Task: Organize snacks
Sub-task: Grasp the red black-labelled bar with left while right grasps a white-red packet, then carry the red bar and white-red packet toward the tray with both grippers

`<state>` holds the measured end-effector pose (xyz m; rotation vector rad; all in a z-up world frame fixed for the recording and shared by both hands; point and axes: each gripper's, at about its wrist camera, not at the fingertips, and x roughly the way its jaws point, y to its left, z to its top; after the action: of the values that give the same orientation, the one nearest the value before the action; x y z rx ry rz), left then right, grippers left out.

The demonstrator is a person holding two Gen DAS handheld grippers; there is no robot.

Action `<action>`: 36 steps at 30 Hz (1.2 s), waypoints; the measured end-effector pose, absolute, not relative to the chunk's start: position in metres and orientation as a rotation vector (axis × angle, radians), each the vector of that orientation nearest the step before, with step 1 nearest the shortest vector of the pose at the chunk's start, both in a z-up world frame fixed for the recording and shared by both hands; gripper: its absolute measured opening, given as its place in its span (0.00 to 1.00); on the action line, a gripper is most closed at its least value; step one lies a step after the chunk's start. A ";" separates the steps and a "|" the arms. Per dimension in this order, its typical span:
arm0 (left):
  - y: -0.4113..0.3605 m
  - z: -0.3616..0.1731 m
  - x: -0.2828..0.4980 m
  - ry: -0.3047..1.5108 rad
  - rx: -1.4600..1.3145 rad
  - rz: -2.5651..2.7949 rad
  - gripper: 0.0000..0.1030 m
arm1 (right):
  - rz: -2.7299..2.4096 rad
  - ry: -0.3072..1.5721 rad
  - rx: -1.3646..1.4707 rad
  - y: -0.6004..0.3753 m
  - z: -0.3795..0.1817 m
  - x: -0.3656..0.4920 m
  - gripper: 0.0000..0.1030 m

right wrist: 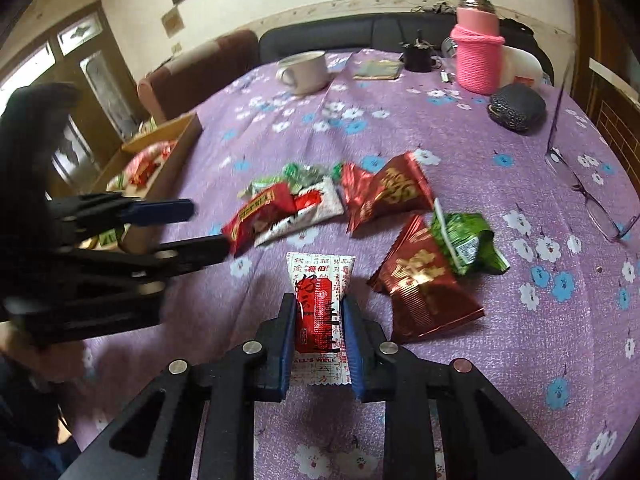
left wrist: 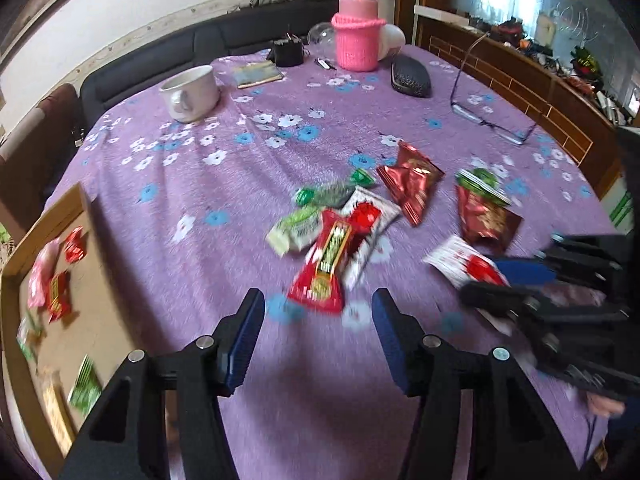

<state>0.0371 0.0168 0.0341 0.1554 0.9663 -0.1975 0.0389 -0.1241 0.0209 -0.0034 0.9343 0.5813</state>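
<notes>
My right gripper (right wrist: 318,300) is shut on a white and red snack packet (right wrist: 320,268), pinched upright between the blue pads just above the purple flowered cloth (right wrist: 500,320). From the left wrist view that packet (left wrist: 460,260) shows in the right gripper (left wrist: 486,280) at the right edge. My left gripper (left wrist: 318,300) is open, and the near end of a red snack packet (left wrist: 326,264) lies at its fingertips, untouched. In the right wrist view the left gripper (right wrist: 208,226) comes in from the left, its lower fingertip beside that red packet (right wrist: 260,216).
Loose snacks lie mid-table: two dark red packets (right wrist: 388,192) (right wrist: 420,284), a green packet (right wrist: 464,240), green candies (left wrist: 332,192). A wooden tray (left wrist: 84,208) holding several snacks sits at the left edge. Farther back stand a white mug (left wrist: 192,92), a pink-sleeved bottle (left wrist: 358,40), a dark case (left wrist: 410,76) and glasses (left wrist: 492,124).
</notes>
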 end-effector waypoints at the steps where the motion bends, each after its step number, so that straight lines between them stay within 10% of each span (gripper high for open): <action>1: 0.016 0.031 0.043 0.975 0.156 -0.186 0.53 | 0.586 0.938 0.009 -0.125 0.021 0.040 0.23; 4: 0.013 0.024 0.061 0.998 0.133 -0.189 0.52 | 0.592 0.943 0.027 -0.126 0.020 0.042 0.23; 9: 0.017 0.016 0.072 1.014 0.084 -0.160 0.17 | 0.607 0.939 0.040 -0.126 0.022 0.040 0.23; 36: 0.031 0.018 -0.016 0.912 0.021 -0.119 0.18 | 0.659 0.882 -0.131 -0.096 0.021 0.012 0.24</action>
<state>-0.0161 0.0310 0.0175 0.0213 0.9122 -0.1190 0.0118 -0.0957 0.0215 -0.1310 0.8815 0.6593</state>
